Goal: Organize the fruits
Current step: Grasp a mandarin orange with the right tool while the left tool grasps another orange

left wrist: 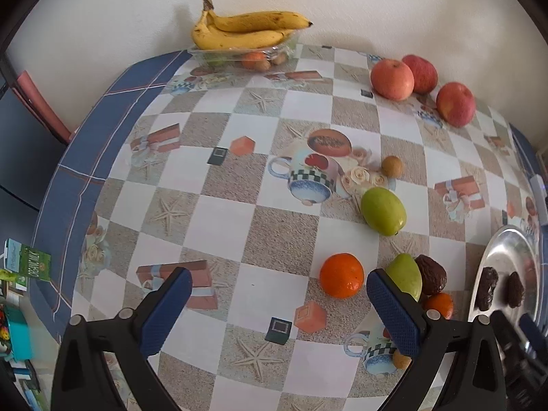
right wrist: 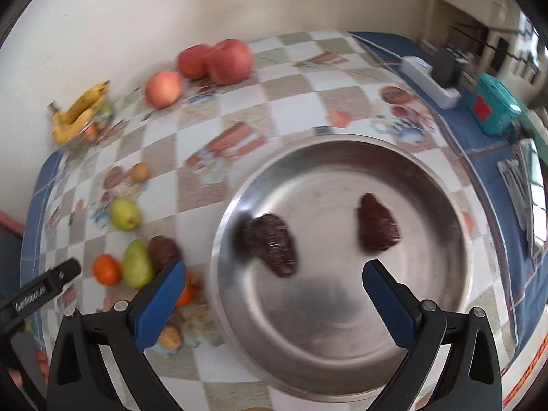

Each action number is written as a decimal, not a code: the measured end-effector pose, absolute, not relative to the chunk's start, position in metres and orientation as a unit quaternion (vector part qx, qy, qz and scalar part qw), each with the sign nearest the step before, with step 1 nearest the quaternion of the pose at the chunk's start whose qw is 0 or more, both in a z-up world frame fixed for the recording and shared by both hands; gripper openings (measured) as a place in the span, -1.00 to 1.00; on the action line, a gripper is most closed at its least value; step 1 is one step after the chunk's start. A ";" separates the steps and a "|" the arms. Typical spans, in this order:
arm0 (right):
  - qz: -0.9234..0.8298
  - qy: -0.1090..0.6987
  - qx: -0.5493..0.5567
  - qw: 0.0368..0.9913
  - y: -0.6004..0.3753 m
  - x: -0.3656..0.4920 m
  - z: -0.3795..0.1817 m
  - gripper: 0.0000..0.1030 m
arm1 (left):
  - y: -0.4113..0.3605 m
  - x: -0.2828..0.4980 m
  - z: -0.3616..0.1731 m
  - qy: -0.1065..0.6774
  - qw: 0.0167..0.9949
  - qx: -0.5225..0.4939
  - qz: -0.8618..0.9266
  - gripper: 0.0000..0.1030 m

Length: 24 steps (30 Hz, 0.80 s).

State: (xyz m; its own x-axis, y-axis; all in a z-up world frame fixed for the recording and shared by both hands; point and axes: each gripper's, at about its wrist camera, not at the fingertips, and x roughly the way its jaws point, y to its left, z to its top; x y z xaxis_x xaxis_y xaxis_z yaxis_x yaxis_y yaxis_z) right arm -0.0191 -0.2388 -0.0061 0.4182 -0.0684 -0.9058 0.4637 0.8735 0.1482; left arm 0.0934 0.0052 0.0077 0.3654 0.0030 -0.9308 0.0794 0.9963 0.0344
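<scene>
My left gripper (left wrist: 279, 296) is open and empty above the patterned tablecloth. An orange (left wrist: 341, 275) lies just ahead between its fingers, with a green fruit (left wrist: 406, 275), a dark date (left wrist: 432, 274) and a small orange (left wrist: 440, 304) beside the right finger. Another green fruit (left wrist: 383, 210) and a small brown fruit (left wrist: 392, 166) lie further on. My right gripper (right wrist: 274, 282) is open and empty over a steel plate (right wrist: 342, 352) holding two dates (right wrist: 270, 243) (right wrist: 376, 224).
Three red apples (left wrist: 392, 78) sit by the far wall. Bananas (left wrist: 246, 30) rest on a clear tray (left wrist: 205, 55) of small fruit at the back. A white power strip (right wrist: 430, 80) and a teal box (right wrist: 498, 108) lie at the table's right edge.
</scene>
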 end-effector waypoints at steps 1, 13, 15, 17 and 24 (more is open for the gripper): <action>-0.153 0.515 0.189 0.822 -0.233 -0.017 -0.005 0.99 | 0.008 0.093 0.009 0.563 0.825 0.032 -0.022 1.00; -0.091 0.539 0.156 0.823 -0.182 0.000 -0.004 0.99 | 0.024 0.094 0.001 0.583 0.812 -0.008 -0.021 1.00; -0.081 0.539 0.153 0.824 -0.176 0.001 -0.003 0.99 | 0.022 0.095 -0.005 0.590 0.807 -0.009 -0.025 1.00; -0.070 0.539 0.148 0.826 -0.172 0.003 -0.004 0.99 | 0.020 0.096 -0.011 0.595 0.803 -0.011 -0.029 1.00; -0.054 0.540 0.154 0.826 -0.171 0.009 -0.013 0.98 | 0.019 0.099 -0.032 0.621 0.778 -0.073 -0.057 0.99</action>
